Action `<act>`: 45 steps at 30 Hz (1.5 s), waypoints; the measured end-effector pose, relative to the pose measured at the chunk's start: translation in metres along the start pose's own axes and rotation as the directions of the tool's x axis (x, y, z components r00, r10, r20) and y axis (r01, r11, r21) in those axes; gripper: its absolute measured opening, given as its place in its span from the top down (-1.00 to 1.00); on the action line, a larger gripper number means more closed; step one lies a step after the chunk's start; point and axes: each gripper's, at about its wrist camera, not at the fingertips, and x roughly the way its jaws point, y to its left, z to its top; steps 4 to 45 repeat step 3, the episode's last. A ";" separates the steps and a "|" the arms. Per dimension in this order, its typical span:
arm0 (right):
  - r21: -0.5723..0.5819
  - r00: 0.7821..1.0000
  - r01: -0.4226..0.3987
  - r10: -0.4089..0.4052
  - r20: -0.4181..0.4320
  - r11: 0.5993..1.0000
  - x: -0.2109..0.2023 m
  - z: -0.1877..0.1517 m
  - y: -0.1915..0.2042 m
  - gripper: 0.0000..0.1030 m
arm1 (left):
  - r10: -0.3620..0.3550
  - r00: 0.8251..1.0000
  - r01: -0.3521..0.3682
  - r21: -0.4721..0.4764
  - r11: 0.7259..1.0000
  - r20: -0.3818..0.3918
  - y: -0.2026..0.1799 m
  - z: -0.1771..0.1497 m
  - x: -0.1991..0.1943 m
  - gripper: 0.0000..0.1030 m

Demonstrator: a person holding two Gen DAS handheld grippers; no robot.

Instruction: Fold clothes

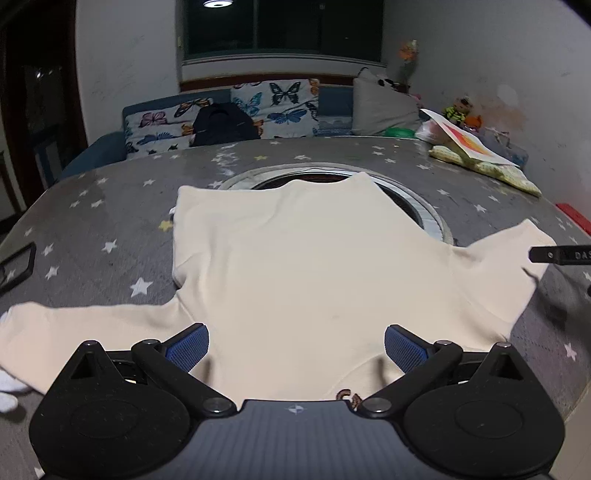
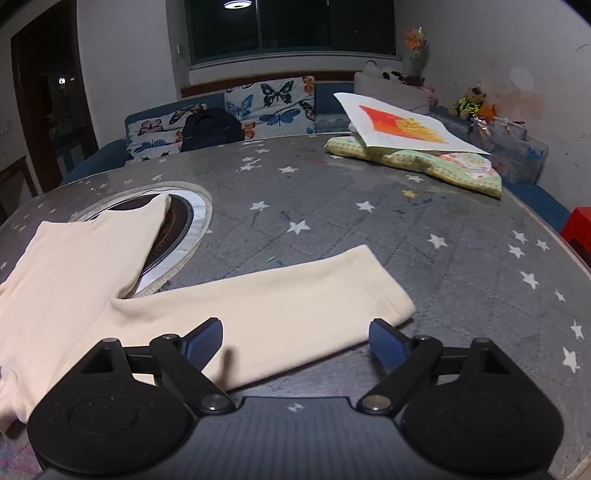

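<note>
- The worktop [image 2: 369,229] in front of me wears a grey cover dotted with stars.
- A round inset ring [image 2: 199,218] sits in its middle.
- At the far right lies a folded green patterned cloth [image 2: 461,170] — a white sheet with an orange print [image 2: 402,125] rests on it.
- Behind: a butterfly-print sofa [image 1: 280,103], a black bag [image 1: 221,123], a dark window [image 2: 291,29].

**Only one partial marking readable**

White letters "DAS" stood on a black finger [image 1: 561,254] entering at the left wrist view's right edge, cut off by the frame. A print on the cream shirt [image 1: 295,266] near its collar was too hidden to read.
</note>
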 end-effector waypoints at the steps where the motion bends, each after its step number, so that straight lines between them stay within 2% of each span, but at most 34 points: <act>1: 0.003 1.000 0.004 -0.004 0.003 1.000 0.000 0.000 -0.001 -0.78 | 0.005 1.000 -0.005 -0.004 1.000 -0.001 0.001 0.000 0.000 -1.00; 3: 0.011 1.000 0.013 -0.013 0.009 1.000 -0.001 0.001 -0.004 -0.83 | 0.015 1.000 -0.015 -0.013 1.000 -0.003 0.003 0.000 0.001 -1.00; 45: 0.011 1.000 0.013 -0.013 0.009 1.000 -0.001 0.001 -0.004 -0.83 | 0.015 1.000 -0.015 -0.013 1.000 -0.003 0.003 0.000 0.001 -1.00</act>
